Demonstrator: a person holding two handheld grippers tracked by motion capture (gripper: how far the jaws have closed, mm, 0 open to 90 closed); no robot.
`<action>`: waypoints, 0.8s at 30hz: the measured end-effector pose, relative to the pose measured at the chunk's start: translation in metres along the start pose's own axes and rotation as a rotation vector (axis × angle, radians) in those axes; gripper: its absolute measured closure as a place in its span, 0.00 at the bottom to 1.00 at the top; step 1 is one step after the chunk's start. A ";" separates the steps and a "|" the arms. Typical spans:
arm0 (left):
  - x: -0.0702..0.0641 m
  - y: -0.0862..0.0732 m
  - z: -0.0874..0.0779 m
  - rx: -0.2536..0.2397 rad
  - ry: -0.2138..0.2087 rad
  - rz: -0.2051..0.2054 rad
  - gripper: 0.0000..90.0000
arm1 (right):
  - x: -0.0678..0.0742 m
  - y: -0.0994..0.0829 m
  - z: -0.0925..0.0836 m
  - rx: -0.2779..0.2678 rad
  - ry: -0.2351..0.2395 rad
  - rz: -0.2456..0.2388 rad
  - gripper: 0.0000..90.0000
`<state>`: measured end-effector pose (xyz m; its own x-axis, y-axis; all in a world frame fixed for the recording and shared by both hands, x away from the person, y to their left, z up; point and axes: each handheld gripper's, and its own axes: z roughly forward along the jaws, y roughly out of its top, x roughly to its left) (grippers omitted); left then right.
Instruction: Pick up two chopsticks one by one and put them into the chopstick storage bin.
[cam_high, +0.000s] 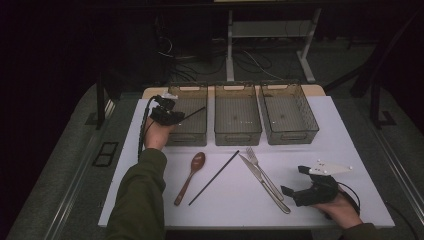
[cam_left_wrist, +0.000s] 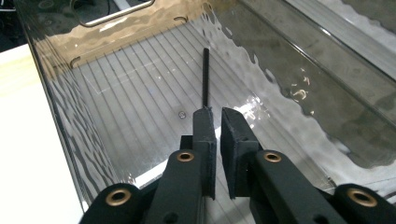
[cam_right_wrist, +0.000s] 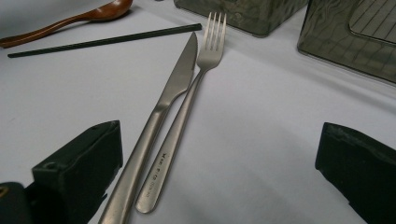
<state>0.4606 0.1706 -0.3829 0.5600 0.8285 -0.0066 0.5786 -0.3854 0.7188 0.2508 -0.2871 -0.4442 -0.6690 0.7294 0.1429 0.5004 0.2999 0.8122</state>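
While the left gripper (cam_high: 176, 117) hangs over the left bin (cam_high: 189, 134), these lines run left to right:

Left gripper: jaws pinched on one end of a black chopstick (cam_left_wrist: 205, 81), a slim gap showing between the pads.
Chopstick: slanting down into the left bin, far tip near its ribbed floor.
Handling: likely light, stiff, thin and smooth (apt to swivel or slip when pinched at one end); a hold nearer the middle would steady it.
Second chopstick (cam_high: 214, 177): flat on the table (cam_high: 350, 150), between spoon (cam_high: 190, 177) and knife (cam_high: 263, 183).
Fork (cam_high: 264, 173): touching the knife.
Right gripper (cam_high: 295, 192): jaws wide apart, holding nothing, resting by the knife handle.
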 end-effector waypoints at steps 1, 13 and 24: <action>0.000 0.000 -0.001 -0.002 0.001 0.003 0.92 | 0.000 0.000 0.000 -0.001 0.001 0.000 0.00; -0.012 -0.001 -0.024 -0.075 -0.080 0.012 0.65 | 0.000 0.000 0.000 -0.001 -0.002 0.000 0.00; -0.046 -0.016 -0.055 -0.123 -0.191 0.068 0.46 | 0.000 0.000 0.000 0.002 -0.004 0.002 0.00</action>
<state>0.3931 0.1615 -0.3552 0.7037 0.7061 -0.0784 0.4658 -0.3752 0.8014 0.2509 -0.2871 -0.4444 -0.6659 0.7324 0.1418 0.5025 0.2999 0.8109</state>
